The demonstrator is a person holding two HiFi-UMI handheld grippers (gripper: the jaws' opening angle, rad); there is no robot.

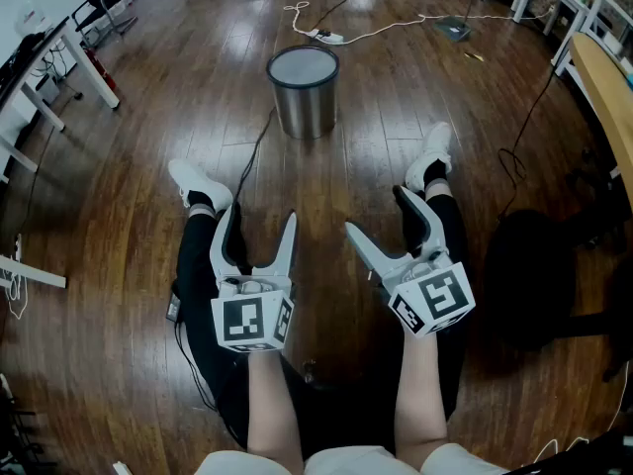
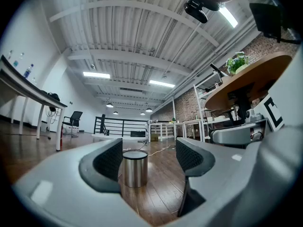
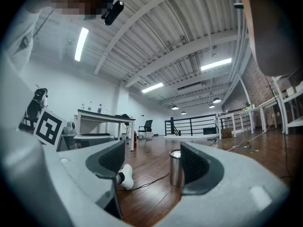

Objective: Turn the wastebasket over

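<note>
My left gripper (image 1: 259, 221) and right gripper (image 1: 379, 214) both had their jaws spread wide with nothing between them. The wastebasket (image 1: 303, 92) stood upright on the wooden floor (image 1: 346, 176), well ahead of both grippers and out of reach. It was a small round can of brushed, shiny steel with a dark top rim. I judged it light, stiff and slick-sided. I'd pinch the rim wall, or press opposite sides with both grippers, before tipping it.

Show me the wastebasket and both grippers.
wastebasket (image 1: 305, 112), head view, on its metal side wall.
left gripper (image 1: 260, 214), head view, midway between its open jaws.
right gripper (image 1: 378, 211), head view, midway between its open jaws.
</note>
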